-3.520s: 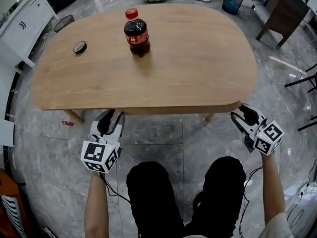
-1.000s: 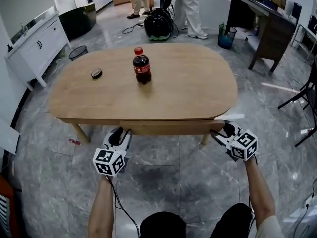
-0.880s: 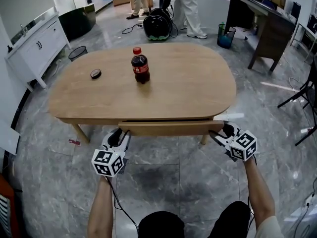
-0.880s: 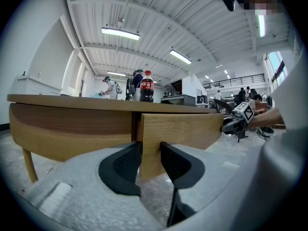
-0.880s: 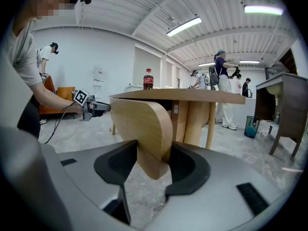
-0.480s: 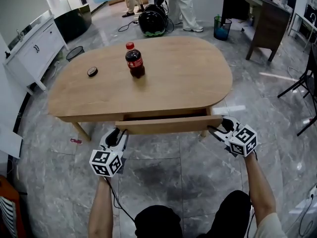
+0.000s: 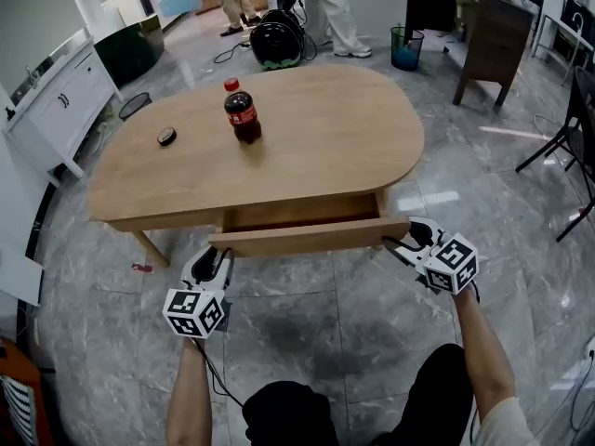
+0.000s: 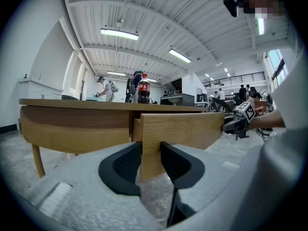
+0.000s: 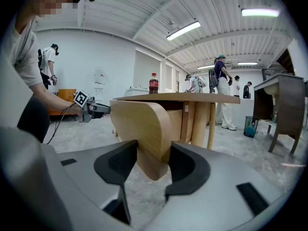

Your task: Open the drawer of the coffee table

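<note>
At the near edge of the worktop (image 7: 325,128) the drawer (image 7: 302,210) sits part-way out, front panel (image 7: 307,238) facing the person. Long axis of the panel runs left-right along the table edge, and slide travel is far-to-near. Left gripper (image 8: 150,148) has its fingers (image 8: 122,165) closed on the panel's left end, one either side of the board. Right gripper (image 9: 153,153) pinches the rounded right end the same way, fingers (image 9: 187,170) narrow on the wood. No handle or knob is visible, so the two panel ends look like the only sensible hold. My read on handling: stiff wooden board with no give, moderate weight, and a smooth finish, so the pads could creep off if the pull gets ahead of the grip. Both ends need to come toward the near side evenly, since a skewed pull would likely rack the box and jam it. Cola bottle (image 7: 243,112) stands upright on the worktop, far-left of the drawer and well apart from it, and a jerk could rock it. Remaining travel can't be judged from these views.
</note>
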